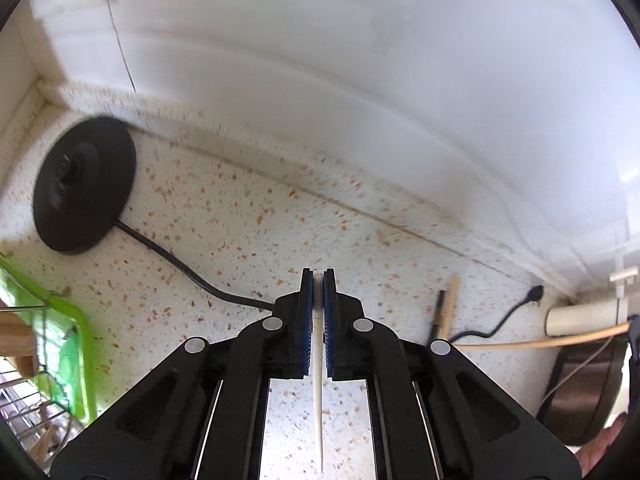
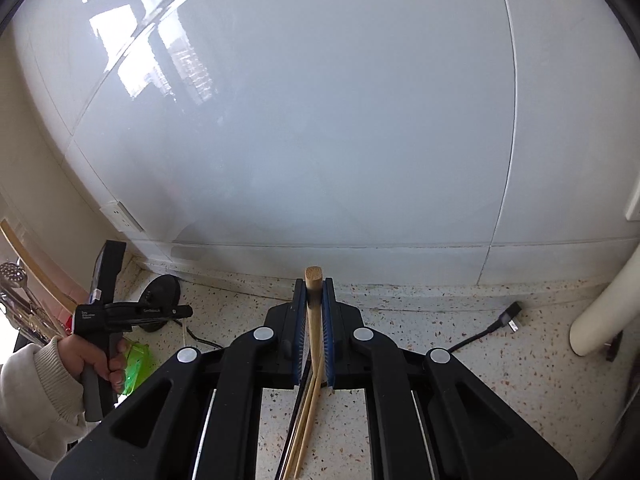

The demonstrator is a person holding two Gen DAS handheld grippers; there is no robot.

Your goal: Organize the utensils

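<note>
White chopstick (image 1: 319,380), orange-speckled counter (image 1: 240,216)

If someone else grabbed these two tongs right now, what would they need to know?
Left tongs: shut on a single white chopstick, held above the speckled counter.
Right tongs: shut on a wooden-handled utensil; thin wooden sticks show beneath, their grip unclear.
Left on the counter: two utensils near the wall.
Green rack sits at far left. Neither held item is stowed yet.
</note>
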